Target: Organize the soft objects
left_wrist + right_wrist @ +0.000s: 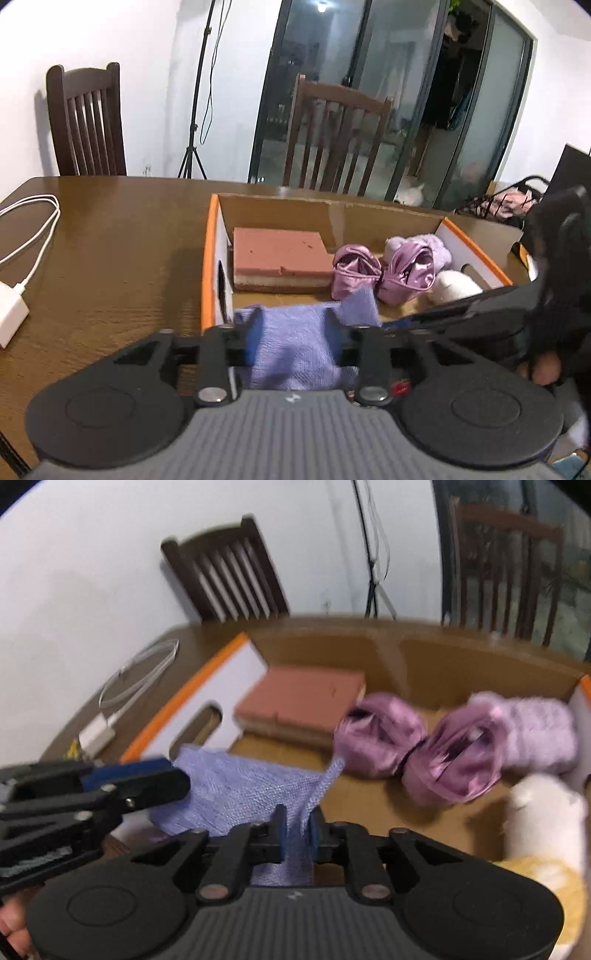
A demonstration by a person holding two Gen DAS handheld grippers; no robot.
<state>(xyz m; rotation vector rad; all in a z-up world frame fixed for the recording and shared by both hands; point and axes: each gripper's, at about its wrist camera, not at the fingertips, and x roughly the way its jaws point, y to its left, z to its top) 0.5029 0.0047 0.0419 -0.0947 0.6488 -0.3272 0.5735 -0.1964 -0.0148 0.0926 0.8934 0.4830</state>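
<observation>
— How do the two hands sit over the box?

— Both point forward and down at the near edge of the cardboard box (369, 214). The left gripper (293, 332) has its jaws parted, with the lavender cloth (299, 347) lying between the blue pads; I see slack at both sides, so it is released rather than pinching. The right gripper (297, 829) comes in from the right side, and a bare hand (543, 369) shows behind it.

— And the right claw?

— Narrow gap, with a raised fold of the cloth standing between the pads. The frame is blurred, so I cannot tell whether the pads press on it.

— How does the cloth look?

— Knitted, pale purple, crumpled, draped across the box's near rim, one corner sticking up.

— What else is inside?

— A pink sponge block (279, 254) at the left wall, two shiny purple satin pouches (384, 273) in the middle touching each other, a fluffy lilac item (439, 247) behind them, and a white plush piece (458, 286) at the right. The box stands on a brown wooden table (110, 258) with a white charger cable (29, 229) well to the left.
</observation>
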